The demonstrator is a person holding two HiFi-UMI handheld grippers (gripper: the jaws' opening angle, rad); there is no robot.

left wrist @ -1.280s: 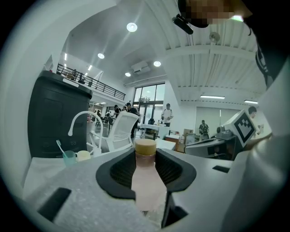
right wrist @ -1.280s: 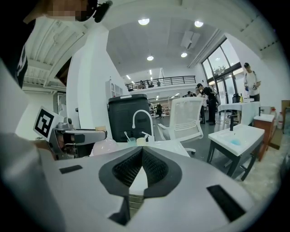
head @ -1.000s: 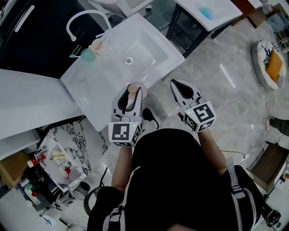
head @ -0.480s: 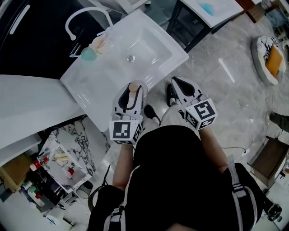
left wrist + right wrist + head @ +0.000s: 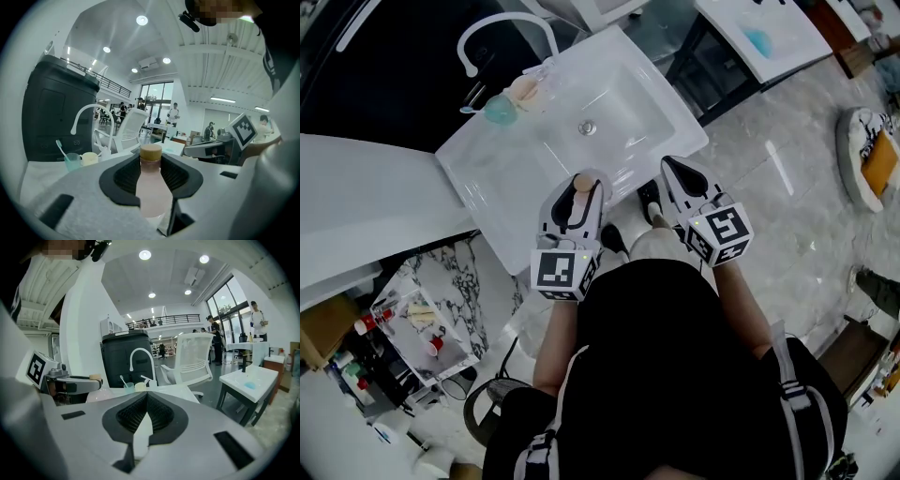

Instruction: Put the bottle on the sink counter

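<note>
Ahead of you: white sink counter [image 5: 502, 178]. On it, teal cup [image 5: 499, 111] holding a toothbrush [image 5: 62, 149], cream cup [image 5: 523, 89] beside, under the faucet [image 5: 141, 349].

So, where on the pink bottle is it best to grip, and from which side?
Likely as the left gripper holds the bottle now: on the narrowing upper body below the tan cap, one pad on each side. The cap is free, and the wider body should resist slipping.

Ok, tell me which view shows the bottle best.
The left gripper view: the bottle, pink with a tan cap, sits centred, clamped in the left gripper. The head view shows mostly its cap from above; the right gripper view catches it small, at the left edge.
</note>
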